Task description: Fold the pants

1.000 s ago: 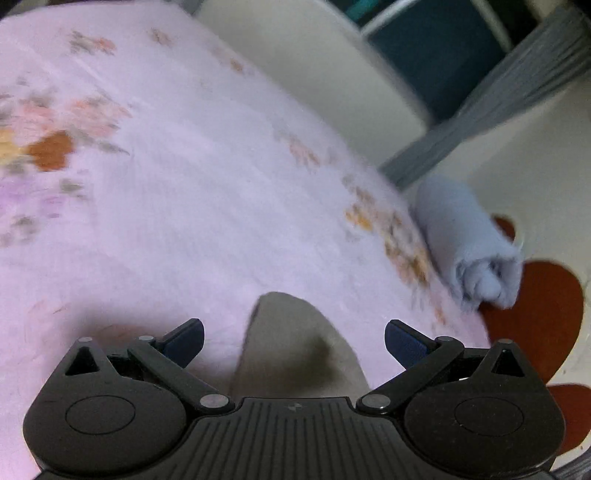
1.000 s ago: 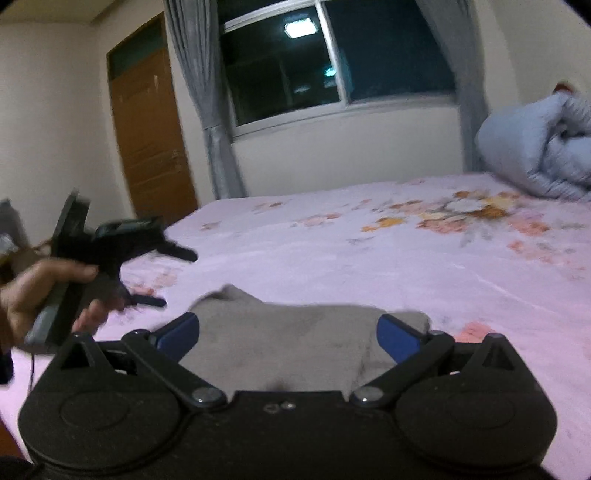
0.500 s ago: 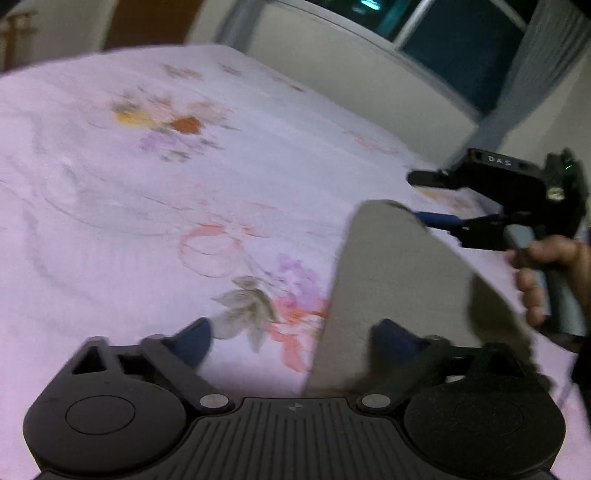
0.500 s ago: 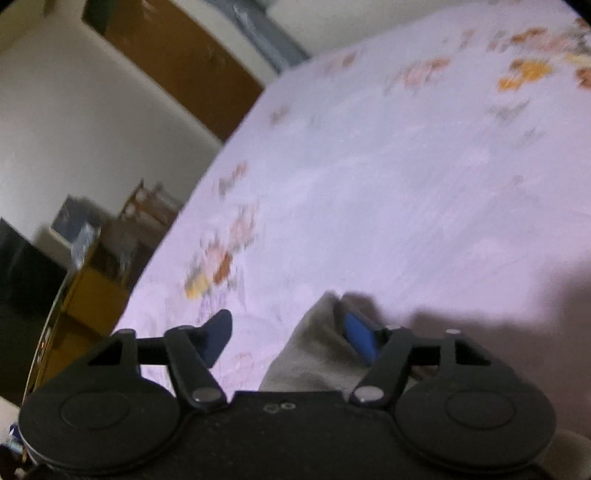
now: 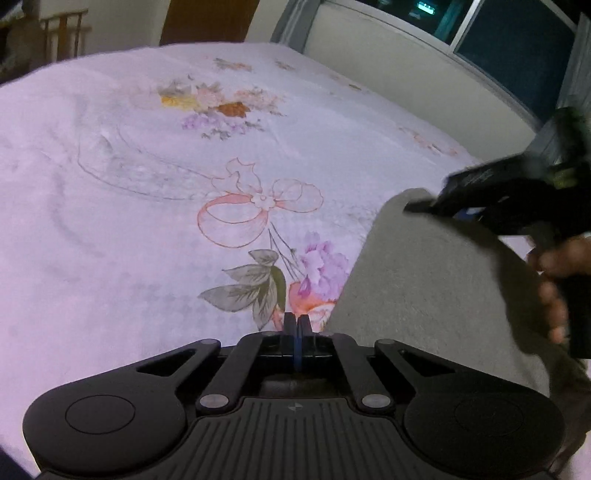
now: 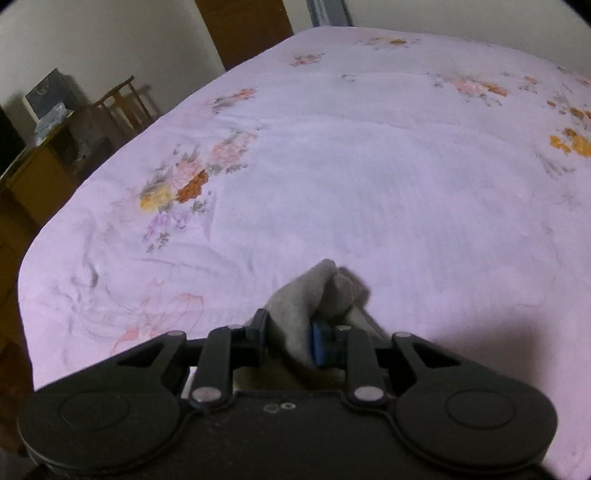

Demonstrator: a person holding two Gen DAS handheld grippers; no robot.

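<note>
The grey pants [image 5: 424,280] lie on the bed at the right of the left wrist view, and their edge runs down beside my left gripper [image 5: 295,325]. That gripper is shut, fingertips pressed together over the sheet, with no cloth seen between them. My right gripper [image 6: 286,338] points down at the bed; its jaws are closing on a bunched fold of the pants [image 6: 314,291], and both pads touch the cloth. In the left wrist view the right gripper [image 5: 480,206] is blurred over the far end of the pants, held by a hand [image 5: 554,288].
A pink floral sheet covers the bed [image 6: 369,166]. Past its left edge stand a wooden chair [image 6: 122,103], a low cabinet [image 6: 40,173] and a brown door [image 6: 243,26]. A wall with a dark window [image 5: 517,48] runs behind the bed.
Both grippers went from wide open to closed. Both views swung down toward the sheet. The right gripper took hold of a fold of the pants.
</note>
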